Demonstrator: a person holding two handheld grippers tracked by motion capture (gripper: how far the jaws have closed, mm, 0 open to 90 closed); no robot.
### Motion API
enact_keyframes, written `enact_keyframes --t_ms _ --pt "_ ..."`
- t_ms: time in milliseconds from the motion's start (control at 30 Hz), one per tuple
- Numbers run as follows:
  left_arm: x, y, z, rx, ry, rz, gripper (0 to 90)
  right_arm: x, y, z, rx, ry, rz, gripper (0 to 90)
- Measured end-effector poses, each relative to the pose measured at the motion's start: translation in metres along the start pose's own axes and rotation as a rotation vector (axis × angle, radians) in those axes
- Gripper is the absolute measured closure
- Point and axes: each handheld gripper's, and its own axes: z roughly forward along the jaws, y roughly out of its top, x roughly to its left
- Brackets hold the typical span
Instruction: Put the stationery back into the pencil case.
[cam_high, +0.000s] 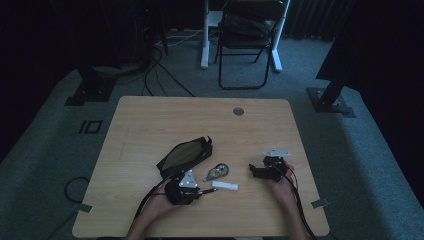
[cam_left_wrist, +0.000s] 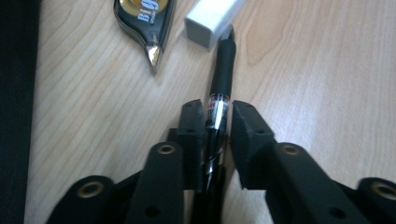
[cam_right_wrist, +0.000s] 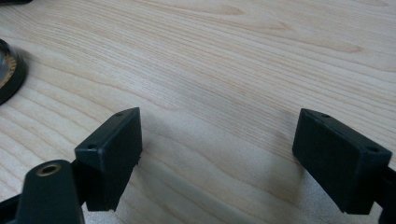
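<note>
Left gripper view puts your left hand-held gripper (cam_left_wrist: 218, 122) around a black pen (cam_left_wrist: 219, 100) lying on the desk (cam_left_wrist: 317, 70); one pad touches the barrel, the other stands just off it, so the pen sits between narrow jaws not yet pinched. A clear band on the barrel carries red marks too small to read. The pen's far tip touches a white eraser block (cam_left_wrist: 210, 18). Beside that lies a correction tape dispenser (cam_left_wrist: 144, 23) with white lettering that starts "Big", the rest cut off. From the high view, a black pencil case (cam_high: 184, 156) lies open just beyond your left hand. Your right hand-held gripper (cam_right_wrist: 219, 154) hovers over bare wood, jaws wide, holding nothing
</note>
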Motion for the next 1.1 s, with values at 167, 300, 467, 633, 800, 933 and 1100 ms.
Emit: enact_keyframes --t_ms 167,300,467,633,800,933,1100 --pt "-0.001 -0.005 -0.002 -0.015 -0.018 -0.010 78.8 0.000 0.000 0.000 0.000 0.000 0.000 15.8" --pt "0.001 -0.010 -0.004 -0.034 -0.041 -0.028 79.0 0.000 0.000 0.000 0.000 0.000 0.000 15.8" --pt "0.003 -0.013 -0.005 -0.049 -0.056 -0.053 79.4 0.000 0.000 0.000 0.000 0.000 0.000 15.8" --pt "0.003 -0.012 -0.006 -0.042 -0.035 -0.053 79.5 0.000 0.000 0.000 0.000 0.000 0.000 15.8" --pt "0.003 -0.013 -0.007 -0.038 -0.015 -0.060 79.6 0.000 0.000 0.000 0.000 0.000 0.000 15.8" --pt "0.004 -0.013 -0.009 -0.047 -0.003 -0.070 79.6 0.000 0.000 0.000 0.000 0.000 0.000 15.8" --pt "0.004 -0.012 -0.013 -0.056 0.007 -0.065 79.6 0.000 0.000 0.000 0.000 0.000 0.000 15.8"
